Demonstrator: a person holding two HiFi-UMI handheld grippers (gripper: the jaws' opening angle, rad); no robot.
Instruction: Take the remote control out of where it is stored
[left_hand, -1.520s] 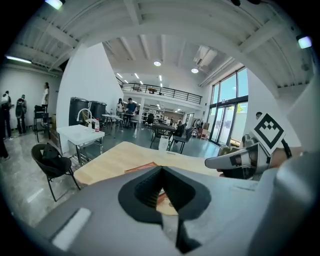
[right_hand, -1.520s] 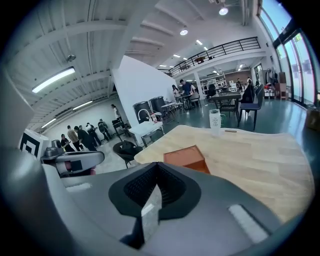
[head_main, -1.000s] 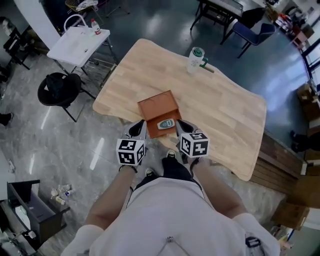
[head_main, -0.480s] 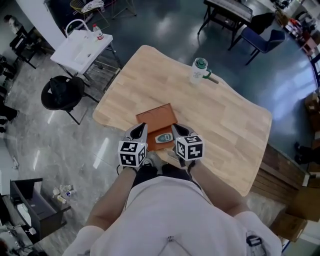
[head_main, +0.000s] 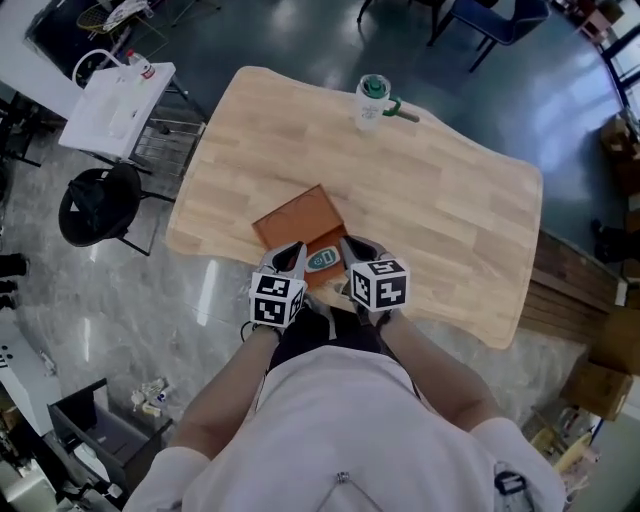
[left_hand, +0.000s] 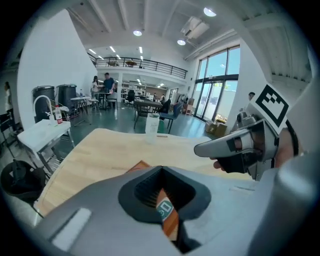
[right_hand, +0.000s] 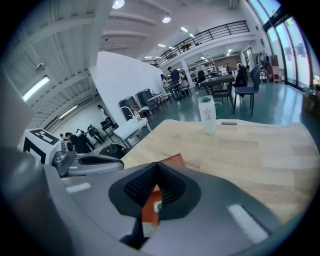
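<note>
A brown box (head_main: 295, 220) lies open near the front edge of the wooden table (head_main: 440, 200). The grey remote control (head_main: 322, 260), with a teal screen, rests in the box's near end. My left gripper (head_main: 290, 262) is just left of the remote and my right gripper (head_main: 350, 255) just right of it. Both are shut with nothing held. In the left gripper view the remote (left_hand: 163, 210) shows through the gap in the shut jaws. The right gripper view shows the remote (right_hand: 157, 205) and box (right_hand: 172, 161) the same way.
A clear bottle with a green cap (head_main: 372, 100) stands at the table's far side. A white side table (head_main: 110, 105) and a black chair (head_main: 95, 200) stand on the floor to the left. Wooden planks (head_main: 560, 290) lie to the right.
The head view has shifted. Both grippers have drawn a little closer to each other and to the remote. The remote still lies in the box.
</note>
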